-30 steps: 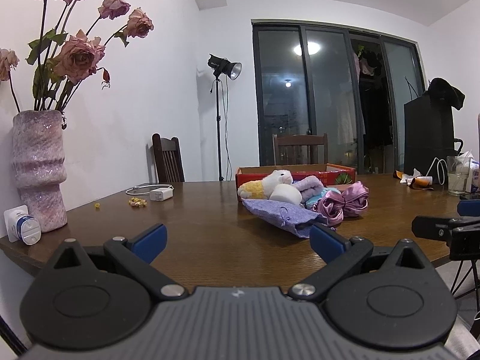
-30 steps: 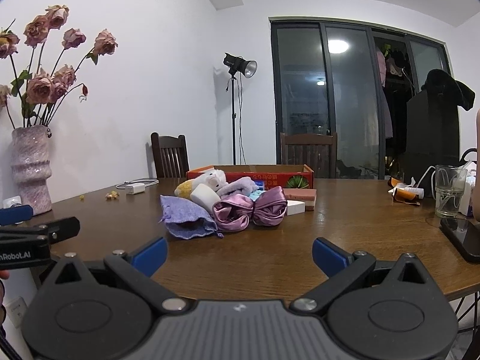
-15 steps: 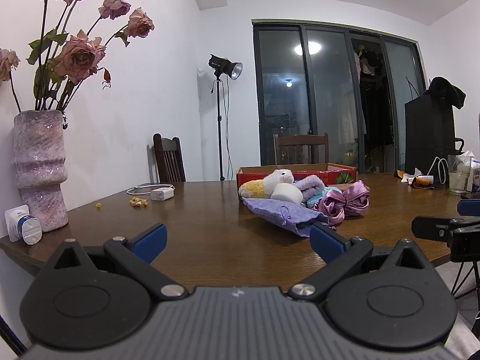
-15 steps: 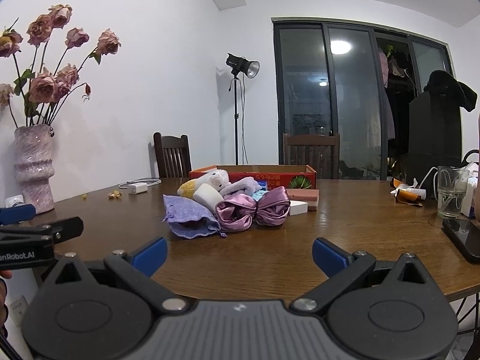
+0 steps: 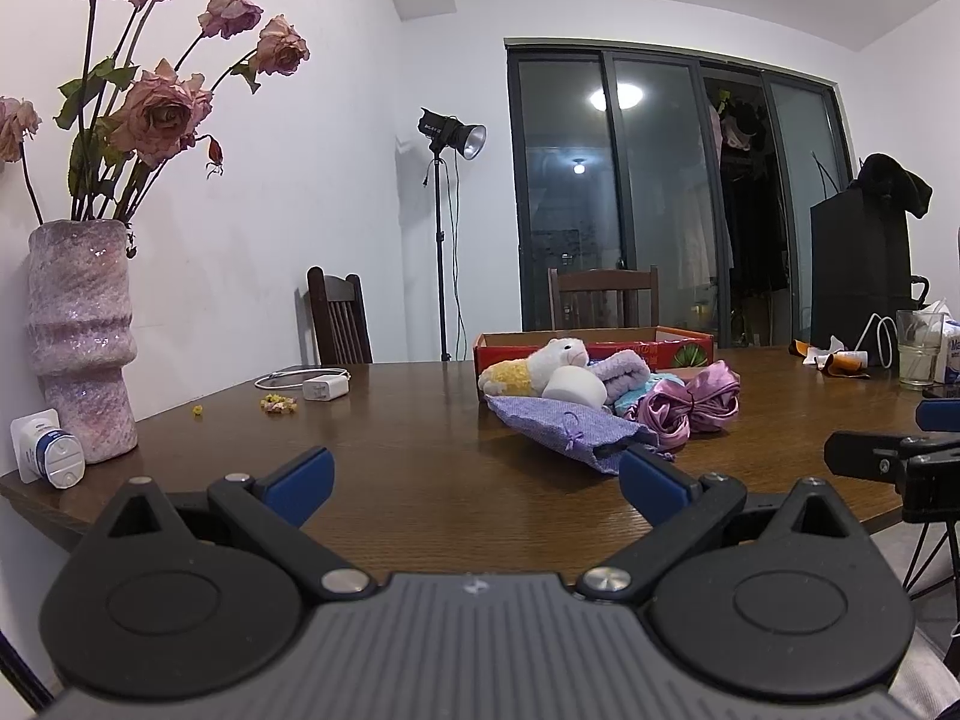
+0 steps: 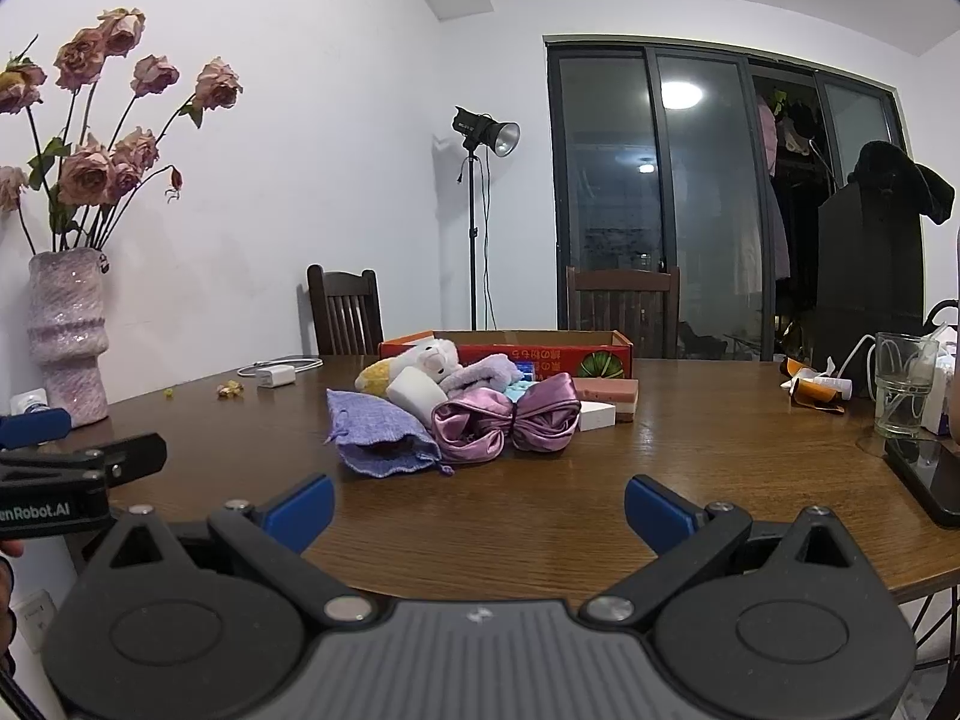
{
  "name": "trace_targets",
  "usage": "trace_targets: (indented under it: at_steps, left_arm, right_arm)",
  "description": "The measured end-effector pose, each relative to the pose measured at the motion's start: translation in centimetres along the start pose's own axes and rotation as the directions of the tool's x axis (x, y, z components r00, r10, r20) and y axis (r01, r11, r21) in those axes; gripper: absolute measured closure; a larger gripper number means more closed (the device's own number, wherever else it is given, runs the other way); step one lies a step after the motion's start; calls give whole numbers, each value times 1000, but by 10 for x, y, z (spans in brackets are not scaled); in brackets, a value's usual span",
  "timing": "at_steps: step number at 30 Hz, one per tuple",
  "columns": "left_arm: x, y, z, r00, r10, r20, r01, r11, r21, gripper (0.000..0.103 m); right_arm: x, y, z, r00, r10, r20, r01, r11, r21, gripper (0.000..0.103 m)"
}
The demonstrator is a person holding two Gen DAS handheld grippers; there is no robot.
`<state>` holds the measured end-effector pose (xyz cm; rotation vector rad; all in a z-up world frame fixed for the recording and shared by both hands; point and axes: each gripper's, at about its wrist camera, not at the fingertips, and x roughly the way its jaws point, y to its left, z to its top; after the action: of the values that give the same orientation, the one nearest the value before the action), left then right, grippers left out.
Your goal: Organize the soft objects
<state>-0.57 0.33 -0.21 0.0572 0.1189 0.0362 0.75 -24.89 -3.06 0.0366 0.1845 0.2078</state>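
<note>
A heap of soft things lies mid-table in front of a red cardboard box. It holds a purple cloth pouch, a pink satin bow, a white and yellow plush toy, a white sponge block and a lilac towel. My left gripper and right gripper both stand open over the table's near edge, well short of the heap, holding nothing.
A pink vase of dried roses stands at the far left edge. A charger with cable, a glass, a phone and a pink soap block also sit on the brown table. Chairs stand behind.
Both grippers have risen and edged slightly forward; the heap looks a little nearer. Nothing on the table has moved and both grippers stay open.
</note>
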Motion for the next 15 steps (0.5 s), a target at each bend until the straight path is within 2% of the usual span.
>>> trace_targets:
  at_steps: [15]
  left_arm:
    - [0, -1, 0, 1000, 0, -3, 0, 1000, -2, 0]
  right_arm:
    - [0, -1, -2, 1000, 4, 3, -4, 1000, 0, 0]
